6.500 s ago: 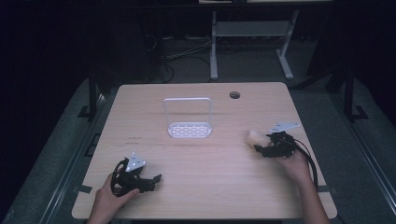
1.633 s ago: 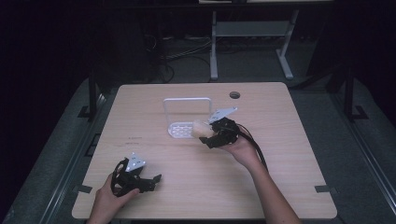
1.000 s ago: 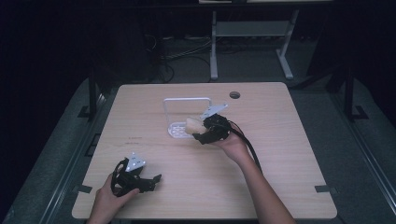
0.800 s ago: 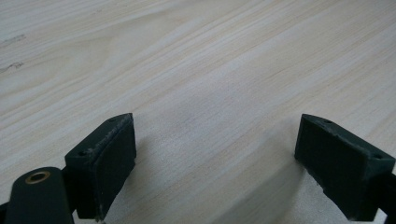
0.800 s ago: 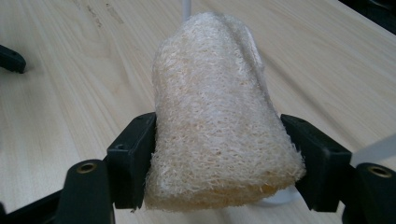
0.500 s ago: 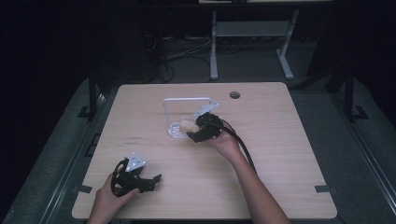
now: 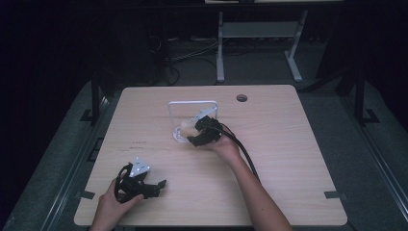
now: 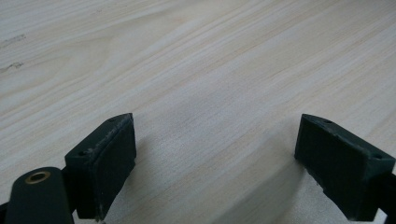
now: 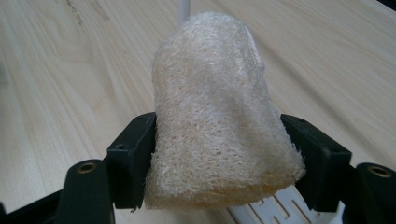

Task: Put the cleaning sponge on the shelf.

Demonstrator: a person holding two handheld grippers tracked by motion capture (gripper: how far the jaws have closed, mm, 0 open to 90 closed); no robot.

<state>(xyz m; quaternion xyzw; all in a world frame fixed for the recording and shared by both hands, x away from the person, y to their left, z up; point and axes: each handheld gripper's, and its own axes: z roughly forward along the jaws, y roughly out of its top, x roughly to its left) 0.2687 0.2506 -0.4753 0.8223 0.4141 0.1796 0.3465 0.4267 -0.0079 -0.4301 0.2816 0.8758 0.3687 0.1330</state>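
While left gripper [image 7: 155,184] gapes, right gripper [image 9: 219,158] pinches loofah [image 9: 219,116].

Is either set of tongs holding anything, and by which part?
The right tongs grip a loofah sponge across its lower, wider end; the left tongs hold nothing.

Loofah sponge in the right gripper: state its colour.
Pale cream, fibrous loofah sponge; clearest in the right gripper view.

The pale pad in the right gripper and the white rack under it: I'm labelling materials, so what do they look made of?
The loofah pad looks like dried plant fibre, coarse and matte, with wiry strands. The rack seems white plastic or coated metal: smooth, slotted base.
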